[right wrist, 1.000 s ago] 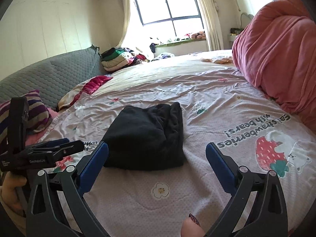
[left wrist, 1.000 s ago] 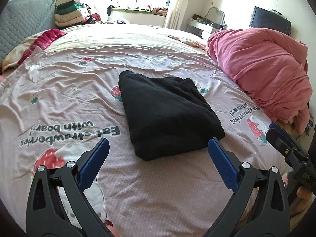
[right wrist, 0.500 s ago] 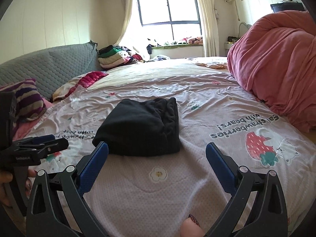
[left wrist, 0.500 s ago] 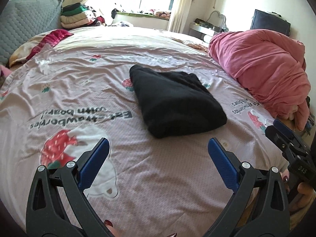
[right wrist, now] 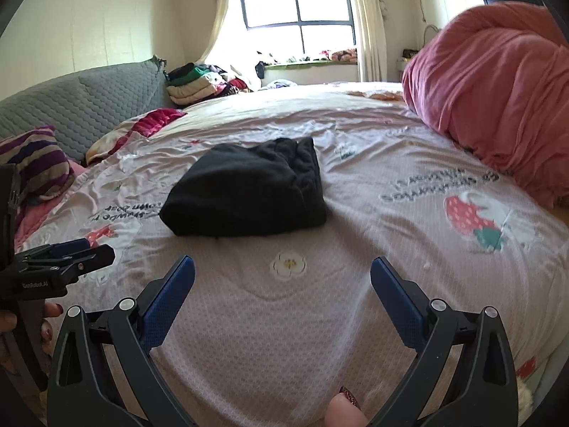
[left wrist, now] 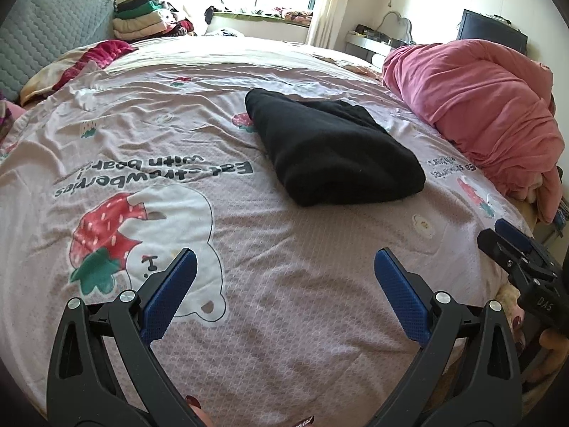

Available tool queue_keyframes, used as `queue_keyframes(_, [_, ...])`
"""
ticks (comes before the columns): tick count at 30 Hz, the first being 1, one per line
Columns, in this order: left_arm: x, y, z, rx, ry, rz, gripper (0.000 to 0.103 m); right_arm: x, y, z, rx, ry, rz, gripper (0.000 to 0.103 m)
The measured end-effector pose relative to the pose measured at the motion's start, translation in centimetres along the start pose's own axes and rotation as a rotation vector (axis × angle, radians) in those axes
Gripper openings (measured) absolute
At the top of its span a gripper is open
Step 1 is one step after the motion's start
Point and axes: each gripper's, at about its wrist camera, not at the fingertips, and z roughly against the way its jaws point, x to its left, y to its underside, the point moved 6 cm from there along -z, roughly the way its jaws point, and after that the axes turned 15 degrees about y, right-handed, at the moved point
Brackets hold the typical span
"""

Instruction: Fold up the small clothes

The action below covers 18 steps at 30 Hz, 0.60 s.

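Observation:
A black garment (left wrist: 330, 153) (right wrist: 249, 188) lies folded into a thick rectangle in the middle of the pink printed bedsheet (left wrist: 249, 267) (right wrist: 355, 284). My left gripper (left wrist: 284, 270) is open and holds nothing; it hovers over the sheet well short of the garment. My right gripper (right wrist: 282, 277) is also open with nothing between its blue pads, back from the garment's near edge. The right gripper (left wrist: 515, 252) appears at the right edge of the left wrist view. The left gripper (right wrist: 64, 256) pokes in from the left edge of the right wrist view.
A bunched pink duvet (left wrist: 480, 106) (right wrist: 498, 99) fills the bed's right side. A grey quilted headboard (right wrist: 78, 106), a striped pillow (right wrist: 35, 160) and a red blanket (left wrist: 96, 57) lie on the left. Stacked clothes (right wrist: 192, 82) sit near the window.
Both grippers have drawn back from the folded garment toward the near edge of the bed, so it looks smaller and farther away. Both stayed open.

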Motion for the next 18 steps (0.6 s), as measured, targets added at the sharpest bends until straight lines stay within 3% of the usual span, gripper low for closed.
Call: queue_keyframes(18, [0.54,1.00,-0.37,-0.001,-0.020,0.013,0.094,0.59,1.21,-0.18,-0.008,0.021,0.019,0.098])
